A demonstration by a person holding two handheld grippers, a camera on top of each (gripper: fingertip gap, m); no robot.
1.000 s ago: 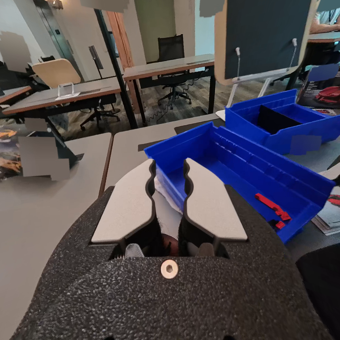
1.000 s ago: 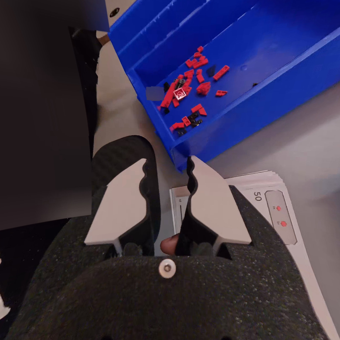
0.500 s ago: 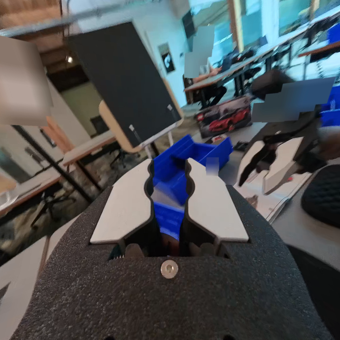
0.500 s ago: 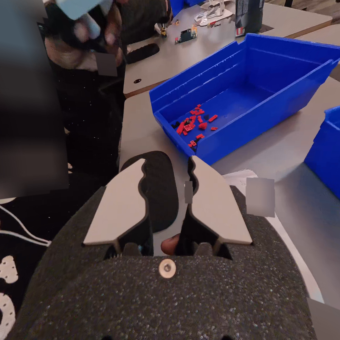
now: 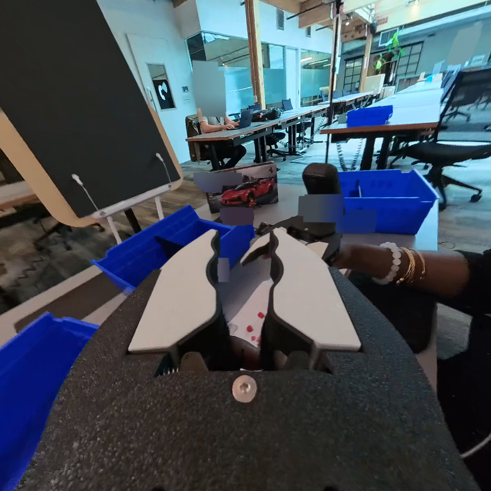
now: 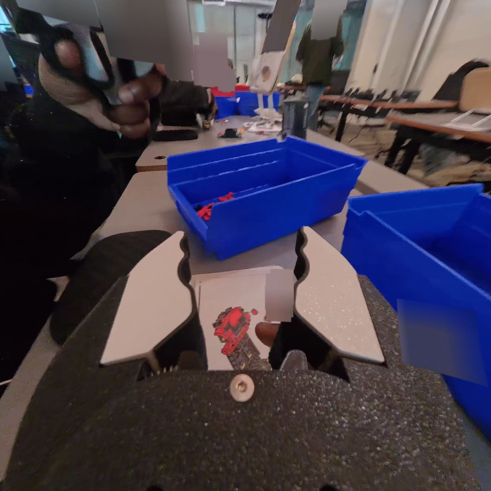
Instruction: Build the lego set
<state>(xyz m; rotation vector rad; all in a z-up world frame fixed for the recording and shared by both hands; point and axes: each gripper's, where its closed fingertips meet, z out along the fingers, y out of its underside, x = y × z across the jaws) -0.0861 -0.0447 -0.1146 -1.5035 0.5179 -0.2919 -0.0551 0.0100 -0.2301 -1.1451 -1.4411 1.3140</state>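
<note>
1. On the grey bench (image 6: pixel 148 202), a blue bin (image 6: pixel 268 212) stands ahead of the right hand-held gripper (image 6: pixel 241 249), with loose red and black lego pieces (image 6: pixel 210 206) lying at its near end.
2. Between that gripper's two fingers, which stand wide apart and hold nothing, lies an open instruction booklet (image 6: pixel 233 295) showing a red car build.
3. A second blue bin (image 6: pixel 414 255) sits to the right, near the first but apart from it.
4. From the left wrist view, the left hand-held gripper (image 5: pixel 244 249) has a narrow gap between its fingers and grips nothing.
5. Beyond its fingertips, the right hand-held gripper (image 5: pixel 281 247) is held low over the booklet (image 5: pixel 252 305) by a hand (image 5: pixel 348 259) wearing bracelets.
6. A lego box (image 5: pixel 243 190) picturing a red car stands upright farther back, with a divided blue bin (image 5: pixel 164 247) to its left and another blue bin (image 5: pixel 385 202) to its right.
7. A blue bin edge (image 5: pixel 29 372) shows at the lower left.
</note>
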